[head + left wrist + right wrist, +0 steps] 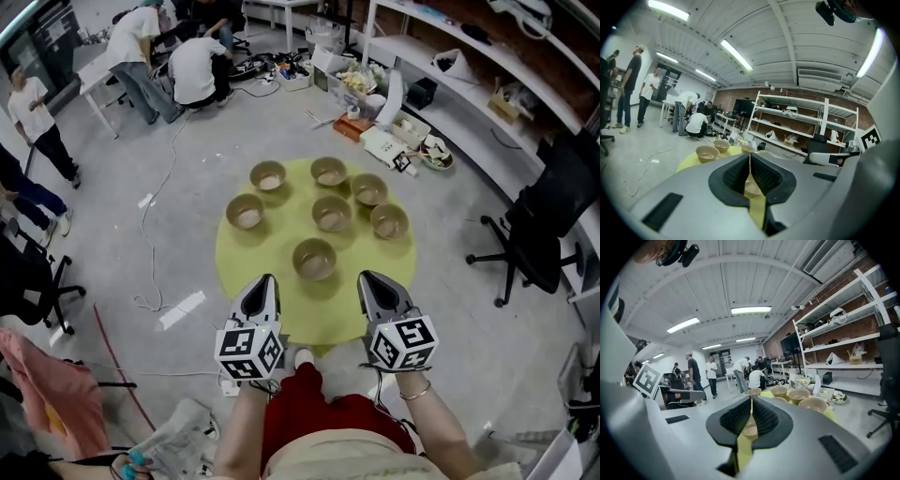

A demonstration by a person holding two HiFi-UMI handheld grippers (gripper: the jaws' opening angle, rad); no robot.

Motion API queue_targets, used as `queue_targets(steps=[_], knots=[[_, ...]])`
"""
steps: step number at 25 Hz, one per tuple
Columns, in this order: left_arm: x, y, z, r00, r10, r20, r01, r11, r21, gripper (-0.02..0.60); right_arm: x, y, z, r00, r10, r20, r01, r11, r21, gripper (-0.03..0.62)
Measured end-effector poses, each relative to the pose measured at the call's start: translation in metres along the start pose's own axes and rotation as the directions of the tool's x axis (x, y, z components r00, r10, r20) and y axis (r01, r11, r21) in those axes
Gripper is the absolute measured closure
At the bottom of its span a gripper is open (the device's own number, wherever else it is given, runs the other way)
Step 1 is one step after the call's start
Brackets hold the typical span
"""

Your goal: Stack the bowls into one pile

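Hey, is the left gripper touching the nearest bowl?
Apart. The head view shows bare yellow table between the left gripper and the nearest bowl.

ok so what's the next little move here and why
Probably open the right gripper and ease it toward the nearest bowl. All seven bowls sit apart on the yellow mat, none stacked. Both it and the left gripper are shut, empty and short of that bowl.

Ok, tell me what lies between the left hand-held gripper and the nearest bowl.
Nothing but bare yellow surface: in the head view, the left hand-held gripper and the nearest bowl have no object between them.
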State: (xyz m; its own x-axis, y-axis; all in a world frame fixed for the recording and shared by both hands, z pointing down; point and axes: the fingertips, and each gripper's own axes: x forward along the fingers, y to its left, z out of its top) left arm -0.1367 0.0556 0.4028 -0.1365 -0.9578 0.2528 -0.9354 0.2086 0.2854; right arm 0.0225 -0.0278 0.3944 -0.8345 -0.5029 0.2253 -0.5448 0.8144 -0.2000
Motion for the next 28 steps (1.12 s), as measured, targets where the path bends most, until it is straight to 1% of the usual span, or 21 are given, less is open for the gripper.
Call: queue_targets(steps=[3, 7, 12, 16, 20, 23, 28], knots=[[0.017, 0.019, 0.007, 1.0, -0.021, -0.02, 0.021, 1.0, -0.001, 0.557, 0.025, 0.002, -0.001, 1.0, -0.015, -0.024, 0.016, 1.0, 0.005, 0.556], [0.039, 0.029, 0.009, 0.998, -0.049, -0.047, 0.049, 0.999, -0.007, 0.557, 0.045, -0.003, -0.005, 0.998, -0.025, -0.05, 0.027, 0.999, 0.029, 0.556], [0.058, 0.039, 0.0, 0.993, -0.075, -0.089, 0.075, 0.997, -0.004, 0.557, 0.063, -0.007, -0.018, 0.995, -0.039, -0.09, 0.041, 0.999, 0.027, 0.556], [0.073, 0.045, -0.003, 0.99, -0.077, -0.116, 0.078, 0.997, -0.002, 0.557, 0.077, -0.012, -0.023, 0.992, -0.049, -0.117, 0.054, 0.998, 0.043, 0.556], [0.085, 0.046, -0.009, 0.989, -0.064, -0.136, 0.063, 0.998, -0.006, 0.557, 0.085, -0.025, -0.035, 0.983, -0.061, -0.17, 0.071, 0.996, 0.054, 0.554], [0.094, 0.046, -0.018, 0.986, -0.064, -0.155, 0.061, 0.998, -0.026, 0.557, 0.09, -0.035, -0.05, 0.974, -0.042, -0.221, 0.059, 0.996, 0.072, 0.554], [0.105, 0.049, -0.033, 0.977, -0.062, -0.206, 0.053, 0.997, -0.048, 0.554, 0.099, -0.043, -0.065, 0.963, -0.008, -0.271, 0.041, 0.992, 0.117, 0.554]])
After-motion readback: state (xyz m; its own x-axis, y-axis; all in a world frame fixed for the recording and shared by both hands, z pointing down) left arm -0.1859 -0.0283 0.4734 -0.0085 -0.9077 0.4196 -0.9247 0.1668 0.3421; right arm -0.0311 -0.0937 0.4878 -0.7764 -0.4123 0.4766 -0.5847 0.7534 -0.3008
